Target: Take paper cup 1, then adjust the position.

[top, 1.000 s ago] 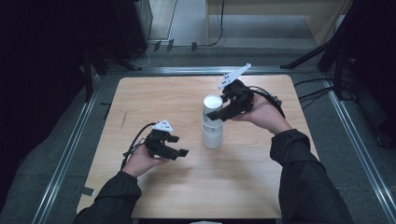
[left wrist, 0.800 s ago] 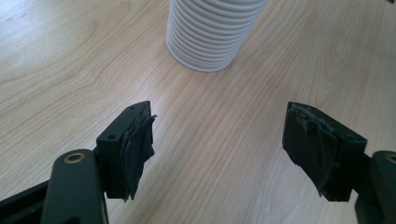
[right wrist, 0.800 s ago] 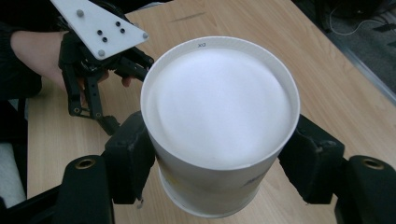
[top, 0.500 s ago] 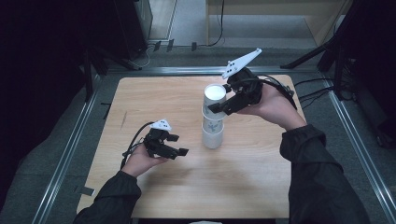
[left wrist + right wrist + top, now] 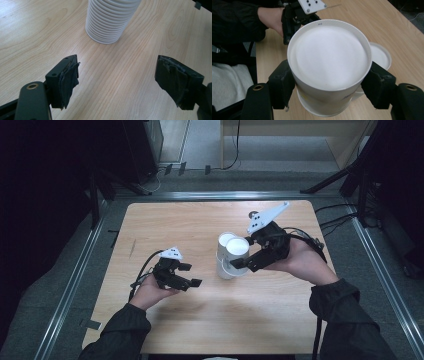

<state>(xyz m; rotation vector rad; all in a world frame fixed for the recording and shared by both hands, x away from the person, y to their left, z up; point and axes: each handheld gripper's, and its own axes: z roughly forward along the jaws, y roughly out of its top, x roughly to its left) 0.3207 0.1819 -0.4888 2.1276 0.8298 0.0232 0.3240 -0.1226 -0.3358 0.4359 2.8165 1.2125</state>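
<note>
Cup lifted off the stack, right side

High view: my right gripper (image 5: 239,263) clamps the paper cup (image 5: 238,249) beside the stack (image 5: 226,260). Left gripper (image 5: 117,82) view: jaws just opening, empty. Right gripper view: cup light, crushable; I grip gently below the rim

Paper cup (image 5: 329,62): plain white, with a trace of yellow and blue print low on its wall. Stack of cups (image 5: 111,20): white, ribbed by its nested rims. Table (image 5: 200,225): pale wood with fine brown grain. Left gripper (image 5: 192,276) and right gripper (image 5: 239,263): black bodies and dark grey pads, each topped by a light grey plate with dark dots; brass-coloured rivets. Sleeves (image 5: 345,330): black
</note>
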